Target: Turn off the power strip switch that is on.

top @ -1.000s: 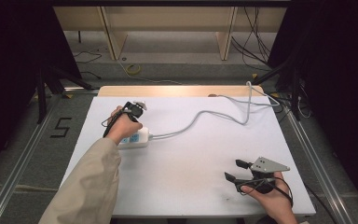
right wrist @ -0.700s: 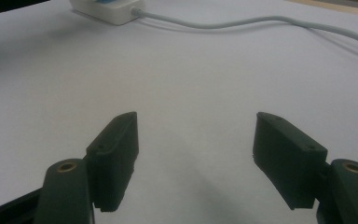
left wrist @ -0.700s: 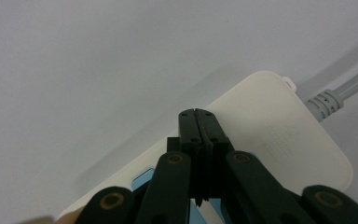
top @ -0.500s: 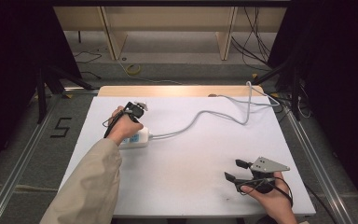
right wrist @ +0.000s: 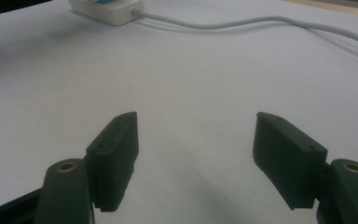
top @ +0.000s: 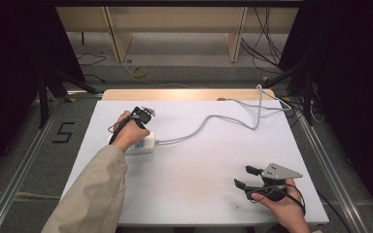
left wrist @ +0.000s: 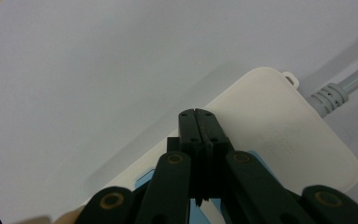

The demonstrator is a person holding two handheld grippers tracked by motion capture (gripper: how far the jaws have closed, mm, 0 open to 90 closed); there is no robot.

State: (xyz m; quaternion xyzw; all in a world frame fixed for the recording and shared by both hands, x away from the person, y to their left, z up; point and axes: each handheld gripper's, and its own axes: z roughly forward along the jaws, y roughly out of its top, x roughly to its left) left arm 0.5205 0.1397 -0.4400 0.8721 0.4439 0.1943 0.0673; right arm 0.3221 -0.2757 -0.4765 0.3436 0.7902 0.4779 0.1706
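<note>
On the white table (top: pixel 194 194) I count one white power strip (top: pixel 143 144), one grey cable (top: pixel 209 120) going out of it, and two grippers, one in each hand of the person. The power strip lies in the left part of the table, and the left gripper (top: pixel 143 115) stands over it, at the end far from the person; the hand and the beige sleeve (top: pixel 92 194) cover a good part of the strip from above. The left gripper view gives what the high view cannot: the two black jaws are pressed together with nothing between them, the tips resting over the cream top of the power strip (left wrist: pixel 279 135), with a light blue label (left wrist: pixel 144 177) partly hidden under the jaws. If the tips really touch the surface, I cannot tell. The right gripper (top: pixel 245 177) is well apart from the power strip, near the right front edge of the table, with its jaws spread wide and empty. In the right gripper view the power strip (right wrist: pixel 107 11) is cut off at the top edge, and the cable (right wrist: pixel 242 23) runs away from it to the right.
</note>
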